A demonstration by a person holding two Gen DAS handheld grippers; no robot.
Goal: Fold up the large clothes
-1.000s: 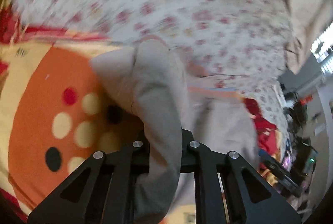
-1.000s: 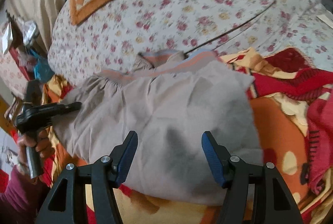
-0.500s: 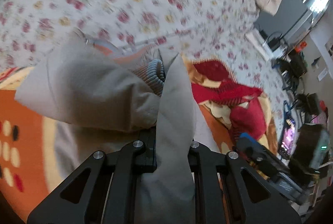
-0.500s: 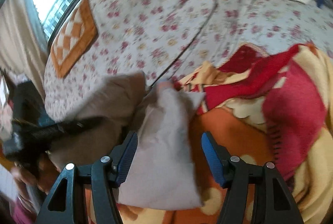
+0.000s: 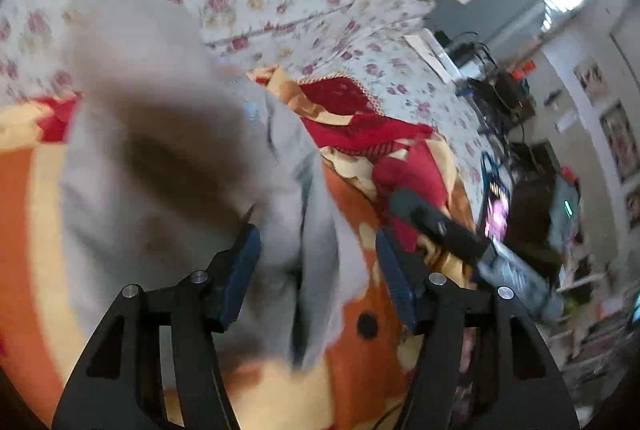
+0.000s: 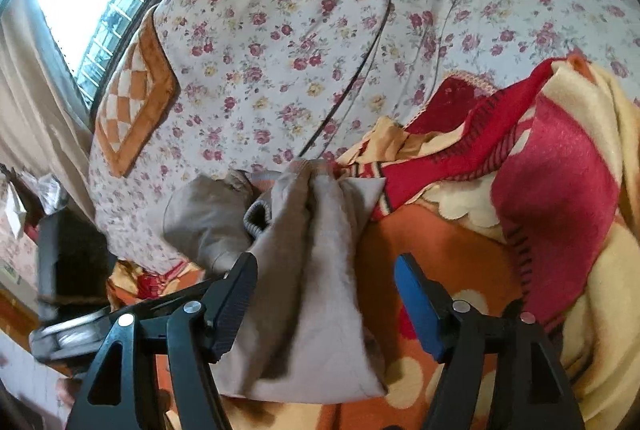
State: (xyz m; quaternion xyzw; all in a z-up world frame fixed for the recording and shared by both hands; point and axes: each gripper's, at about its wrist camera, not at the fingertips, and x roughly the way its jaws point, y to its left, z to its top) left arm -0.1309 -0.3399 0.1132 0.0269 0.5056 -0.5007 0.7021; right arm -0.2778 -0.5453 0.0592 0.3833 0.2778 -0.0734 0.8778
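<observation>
Garment: a grey-beige garment (image 6: 316, 290), folded narrow, lies on the orange patterned blanket (image 6: 448, 254) at lower centre of the right wrist view; a ribbed cuff (image 6: 256, 216) pokes out at its left edge.
Left claw: the left gripper (image 5: 316, 270) has just been opening; its jaws stand apart at bottom centre, with loose cloth (image 5: 168, 158) between them but not pinched.
Right claw: the right gripper (image 6: 324, 304) has also just been widening; it is open astride the garment's near end and grips nothing.
Doing it well: probably let the released fold settle, tuck the cuff in, then press the layers flat before regripping.
Risk: the left view is blurred, so the edges are hard to judge.
</observation>
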